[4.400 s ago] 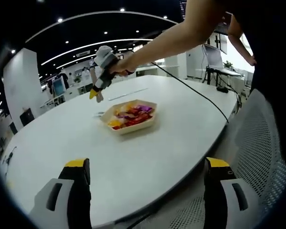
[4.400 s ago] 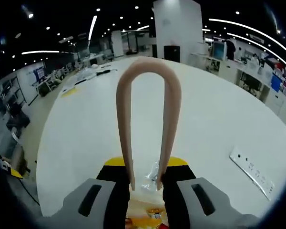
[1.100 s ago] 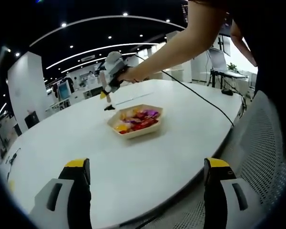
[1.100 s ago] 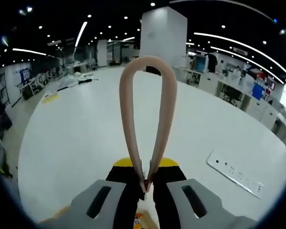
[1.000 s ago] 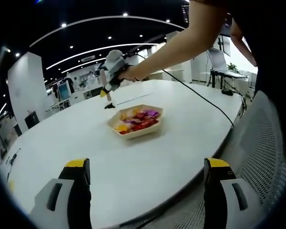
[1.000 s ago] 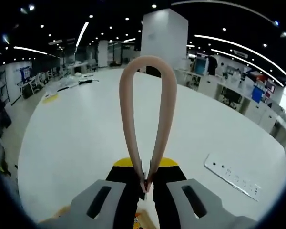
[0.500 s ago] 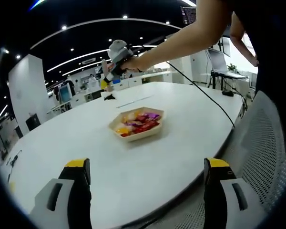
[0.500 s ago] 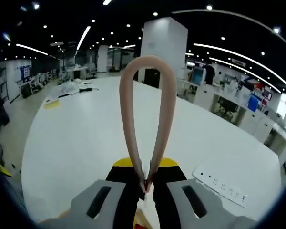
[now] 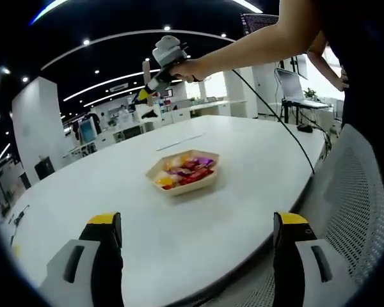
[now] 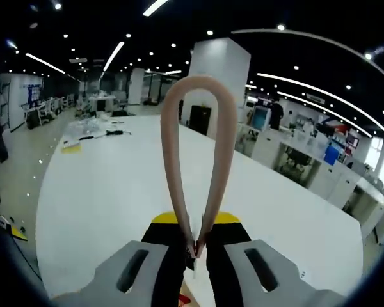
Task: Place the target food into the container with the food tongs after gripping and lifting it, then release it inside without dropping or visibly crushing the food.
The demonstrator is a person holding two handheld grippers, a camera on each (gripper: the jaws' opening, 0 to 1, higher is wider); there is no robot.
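Beige tongs (image 10: pixel 195 160) sit squeezed between the right gripper's (image 10: pixel 193 246) closed fingers; left gripper (image 9: pixel 195 246) fingers spread open.

We see a broad white oval tabletop (image 9: pixel 198 211) carrying a shallow tan paper tray (image 9: pixel 183 183) of red, orange and purple wrapped snacks (image 9: pixel 184 170) near its middle. A long thin white strip (image 9: pixel 179 141) lies flat farther back, and a black cable (image 9: pixel 288 131) trails across the far edge.
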